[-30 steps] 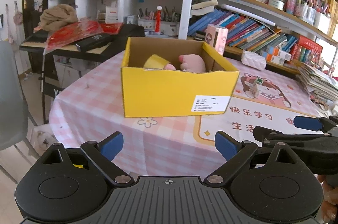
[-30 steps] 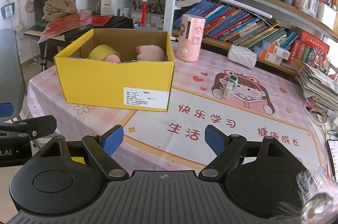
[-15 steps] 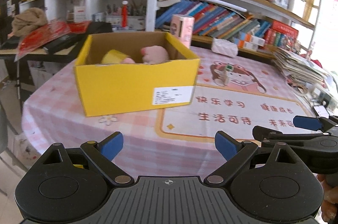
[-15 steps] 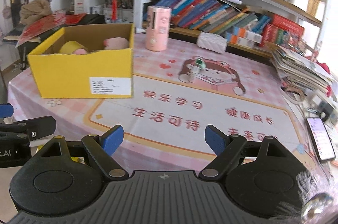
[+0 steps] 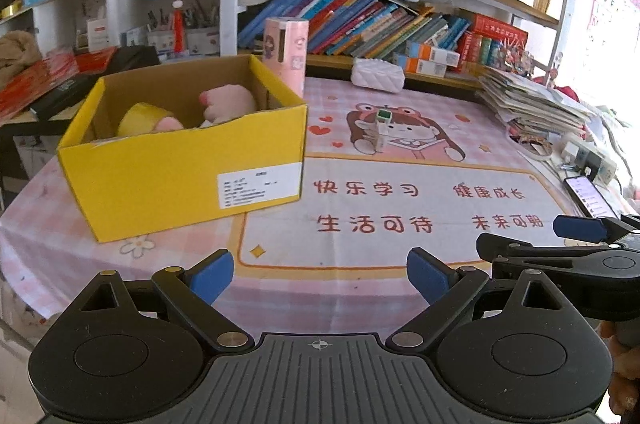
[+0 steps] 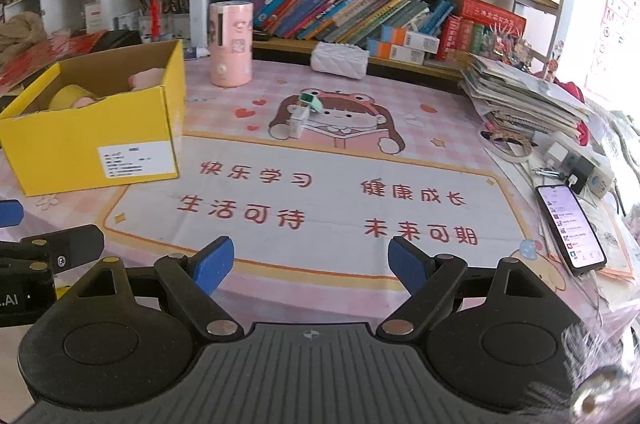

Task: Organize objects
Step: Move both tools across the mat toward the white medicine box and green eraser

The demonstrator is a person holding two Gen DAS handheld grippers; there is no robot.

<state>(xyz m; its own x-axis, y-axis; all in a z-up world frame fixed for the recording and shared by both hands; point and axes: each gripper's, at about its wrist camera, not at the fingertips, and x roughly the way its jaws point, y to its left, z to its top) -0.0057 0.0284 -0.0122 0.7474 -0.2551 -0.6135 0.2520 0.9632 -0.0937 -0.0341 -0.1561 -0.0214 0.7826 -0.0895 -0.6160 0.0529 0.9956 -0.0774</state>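
Yellow cardboard box point(image 5: 180, 164), far left of the pink tablecloth point(image 6: 320, 216), holding pink plush toy point(image 5: 228, 100); small white-green toy point(image 6: 304, 112) at centre (upright); left gripper point(image 5: 320, 274), right gripper point(image 6: 312, 262): jaws wide, empty

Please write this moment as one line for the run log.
left gripper: open, empty | right gripper: open, empty | yellow cardboard box: holds pink plush toy | small white-and-green toy: on table, not touched
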